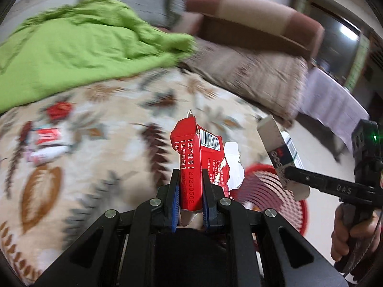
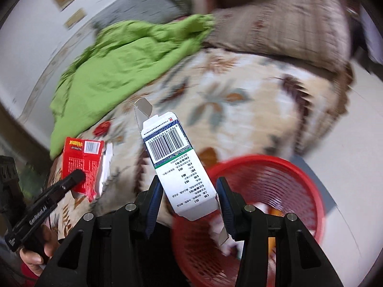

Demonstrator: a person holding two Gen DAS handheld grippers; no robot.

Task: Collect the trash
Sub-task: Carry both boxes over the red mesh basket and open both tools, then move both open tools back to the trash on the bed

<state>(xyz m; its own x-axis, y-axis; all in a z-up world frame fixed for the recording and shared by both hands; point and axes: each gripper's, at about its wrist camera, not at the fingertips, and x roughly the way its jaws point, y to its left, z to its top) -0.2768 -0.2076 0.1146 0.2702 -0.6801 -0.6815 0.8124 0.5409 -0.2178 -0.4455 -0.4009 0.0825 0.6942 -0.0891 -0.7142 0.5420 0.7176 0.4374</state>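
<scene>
My left gripper is shut on a torn red carton and holds it upright above the floral bedspread. The same carton shows at the left of the right wrist view. My right gripper is shut on a white box with a barcode, held over the near rim of a red mesh waste basket. That box and basket show at the right of the left wrist view. More wrappers lie on the bedspread at the left.
A crumpled green cloth lies on the floral bedspread. A brown pillow sits at the bed's far end. The basket holds some scraps and stands on pale floor beside the bed.
</scene>
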